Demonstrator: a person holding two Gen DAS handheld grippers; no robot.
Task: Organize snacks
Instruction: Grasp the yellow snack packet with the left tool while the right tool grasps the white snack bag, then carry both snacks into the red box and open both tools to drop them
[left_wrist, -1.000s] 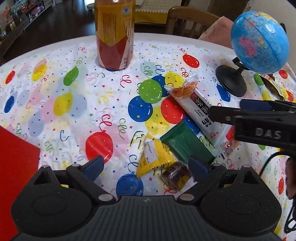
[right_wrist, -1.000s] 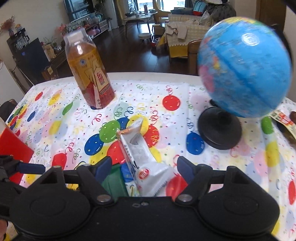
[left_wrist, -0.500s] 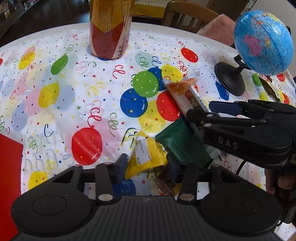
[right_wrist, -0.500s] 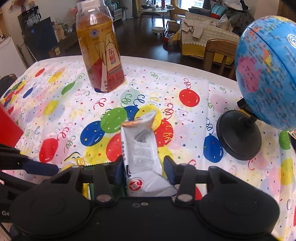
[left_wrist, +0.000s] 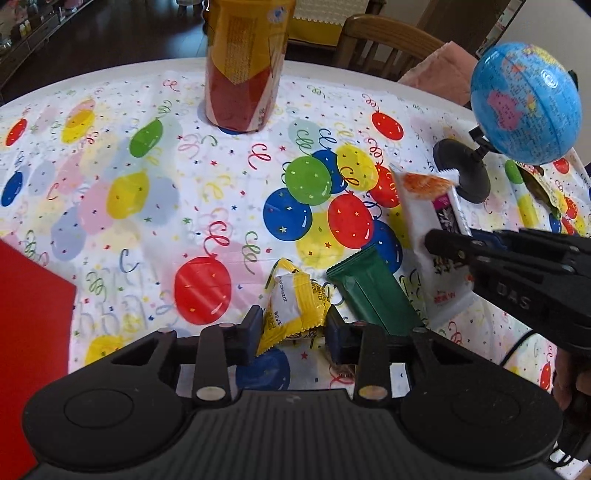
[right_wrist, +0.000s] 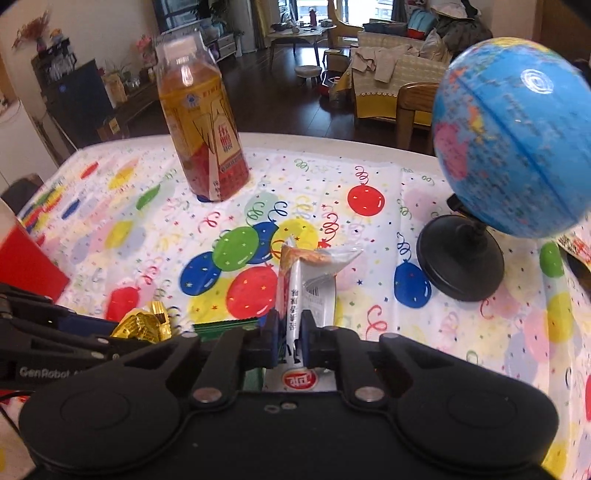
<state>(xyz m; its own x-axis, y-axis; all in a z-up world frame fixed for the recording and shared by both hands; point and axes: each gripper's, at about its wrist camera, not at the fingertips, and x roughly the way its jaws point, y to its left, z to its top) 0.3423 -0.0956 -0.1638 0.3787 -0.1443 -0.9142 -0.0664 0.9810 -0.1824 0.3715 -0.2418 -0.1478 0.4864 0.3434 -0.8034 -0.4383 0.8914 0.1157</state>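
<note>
My left gripper is shut on a yellow snack packet, held just above the balloon-print tablecloth. A green snack bar lies right of it, with a small brown sweet partly hidden under my fingers. My right gripper is shut on a long white snack packet, squeezed and tilted up off the cloth. That packet also shows in the left wrist view, with the right gripper clamped across it. The yellow packet and green bar show low left in the right wrist view.
A tea bottle stands at the back centre. A blue globe on a black stand stands at the right. A red box sits at the left edge. More wrappers lie behind the globe.
Both grippers closed: the left around the yellow packet, the right around the white packet, which now stands pinched and lifted. Both cameras moved slightly back and up.
</note>
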